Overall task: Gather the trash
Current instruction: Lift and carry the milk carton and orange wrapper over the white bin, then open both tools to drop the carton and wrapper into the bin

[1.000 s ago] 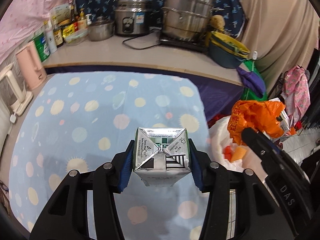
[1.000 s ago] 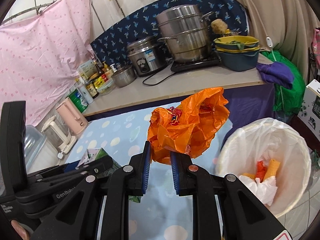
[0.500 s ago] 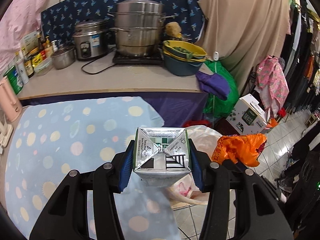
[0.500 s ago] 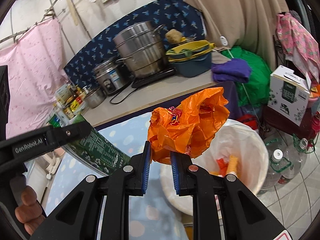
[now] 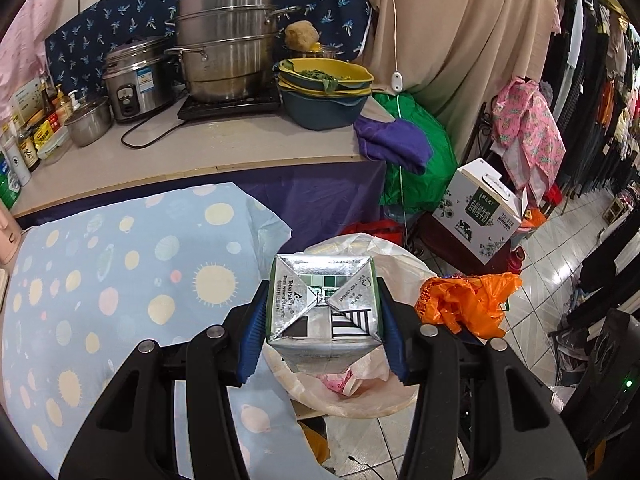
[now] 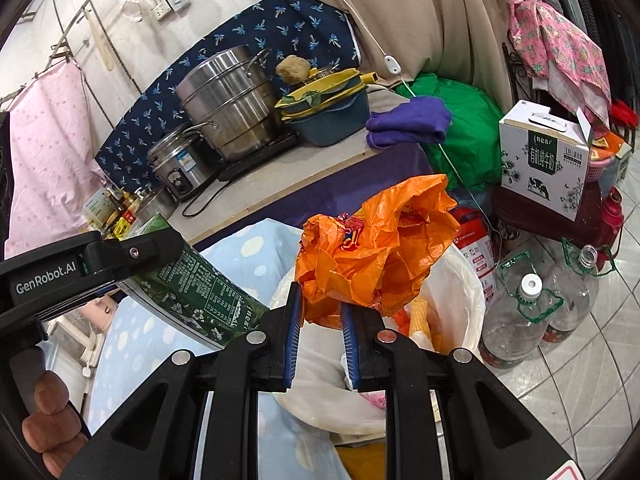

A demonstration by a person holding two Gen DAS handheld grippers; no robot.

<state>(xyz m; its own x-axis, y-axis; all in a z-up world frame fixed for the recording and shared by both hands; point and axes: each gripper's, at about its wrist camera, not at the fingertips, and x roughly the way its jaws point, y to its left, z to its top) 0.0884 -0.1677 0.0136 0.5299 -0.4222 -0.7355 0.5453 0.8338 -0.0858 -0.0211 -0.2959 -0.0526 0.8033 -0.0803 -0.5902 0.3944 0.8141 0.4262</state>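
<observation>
Cluttered kitchen counter along the back, with a steamer pot [image 5: 226, 44] and rice cooker [image 5: 134, 76], fronts a table under a spotted blue cloth [image 5: 120, 280]. Just off that table's right edge, on the tiled floor, stands a bin lined with a white bag [image 6: 460, 300], already holding scraps.

Left gripper [image 5: 322, 320] clamps a green milk carton [image 5: 322, 304] across its width, its silver end facing the camera, and hangs over the bin's near rim. Right gripper [image 6: 320, 320] has its narrow jaws pinched on a crumpled orange plastic bag [image 6: 376, 248], also above the bin mouth.

Both pieces look ready to drop, so the risks lie in the release. The carton sits near the rim on the table side; let go there, it could strike the edge and tumble to the floor. The orange bag is light and springy, and may cling to a pad or drift outside. The two grippers are close enough to knock each other.
</observation>
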